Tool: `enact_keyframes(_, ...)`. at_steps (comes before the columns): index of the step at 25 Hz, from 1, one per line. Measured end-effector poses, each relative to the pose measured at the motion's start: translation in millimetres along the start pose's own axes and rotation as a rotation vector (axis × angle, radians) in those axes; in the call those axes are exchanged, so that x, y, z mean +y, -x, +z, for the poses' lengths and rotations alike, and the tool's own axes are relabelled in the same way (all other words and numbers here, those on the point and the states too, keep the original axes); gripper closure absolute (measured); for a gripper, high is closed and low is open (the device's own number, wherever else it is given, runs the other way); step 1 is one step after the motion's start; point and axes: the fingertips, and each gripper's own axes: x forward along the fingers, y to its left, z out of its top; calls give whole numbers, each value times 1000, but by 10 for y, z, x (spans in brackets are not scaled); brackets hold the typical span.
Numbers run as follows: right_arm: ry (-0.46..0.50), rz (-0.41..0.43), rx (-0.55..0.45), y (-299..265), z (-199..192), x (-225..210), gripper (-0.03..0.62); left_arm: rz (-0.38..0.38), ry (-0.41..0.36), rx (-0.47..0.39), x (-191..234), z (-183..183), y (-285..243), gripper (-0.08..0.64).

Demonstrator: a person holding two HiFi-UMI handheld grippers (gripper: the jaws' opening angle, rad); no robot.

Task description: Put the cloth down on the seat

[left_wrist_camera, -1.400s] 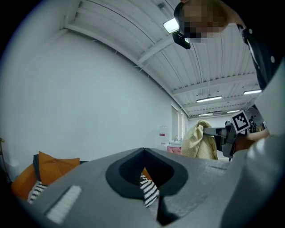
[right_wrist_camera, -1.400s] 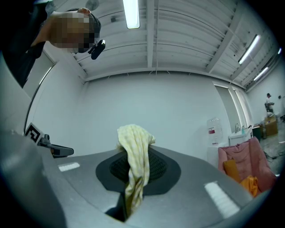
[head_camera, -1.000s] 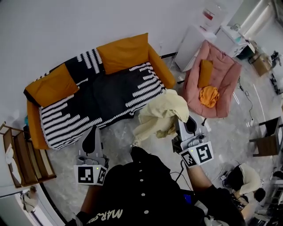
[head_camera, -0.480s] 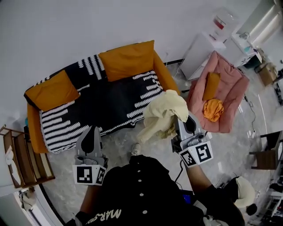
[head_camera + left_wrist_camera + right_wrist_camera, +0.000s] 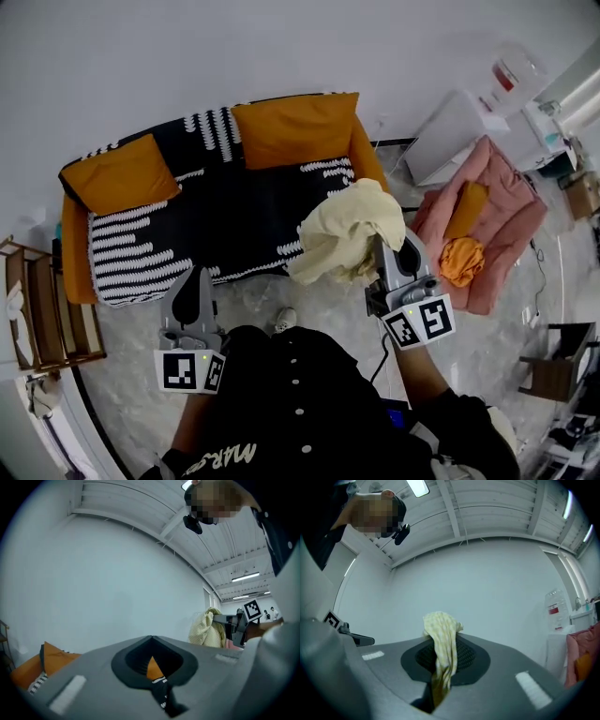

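A pale yellow cloth (image 5: 349,232) hangs bunched from my right gripper (image 5: 389,246), which is shut on it; the bundle overlaps the front right corner of the sofa. In the right gripper view the cloth (image 5: 443,639) drapes out between the closed jaws of the right gripper (image 5: 440,667). The sofa seat (image 5: 225,220) is covered by a black throw with white stripes. My left gripper (image 5: 192,292) is held low in front of the sofa's left half, shut and holding nothing. The left gripper view shows the left gripper (image 5: 151,641) with its jaws together, and the cloth (image 5: 205,629) off to the right.
Two orange cushions (image 5: 117,173) (image 5: 295,127) lean on the sofa back. A pink chair (image 5: 492,211) with an orange cloth (image 5: 464,258) stands right, beside a white cabinet (image 5: 459,131). A wooden shelf (image 5: 37,309) is at far left. A person's shoe (image 5: 284,322) is on the marble floor.
Both grippers have travelled sideways toward the sofa. The cloth, earlier over the floor beside the pink chair, now overlaps the sofa's front right corner. The grip is unchanged.
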Motion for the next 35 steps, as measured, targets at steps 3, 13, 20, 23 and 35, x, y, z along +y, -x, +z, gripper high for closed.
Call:
enact_keyframes(3, -14, 18, 20, -138, -74, -10, 543, 22, 1, 13, 48, -22, 8, 560)
enact_keyframes(13, -26, 29, 48, -589, -271, -12, 543, 27, 16, 44, 334, -132, -310, 560)
enact_keyframes(20, -4, 10, 30, -1000, -220, -107, 543, -5, -14, 13, 631, 42, -849, 560)
enact_keyframes(23, -2, 4, 25, -1208, -210, -148, 543, -2, -13, 5, 782, 101, -1040, 560)
enact_keyframes(35, 1, -2, 18, -2020, -238, -146, 543, -23, -13, -1, 1307, 213, -1682, 560)
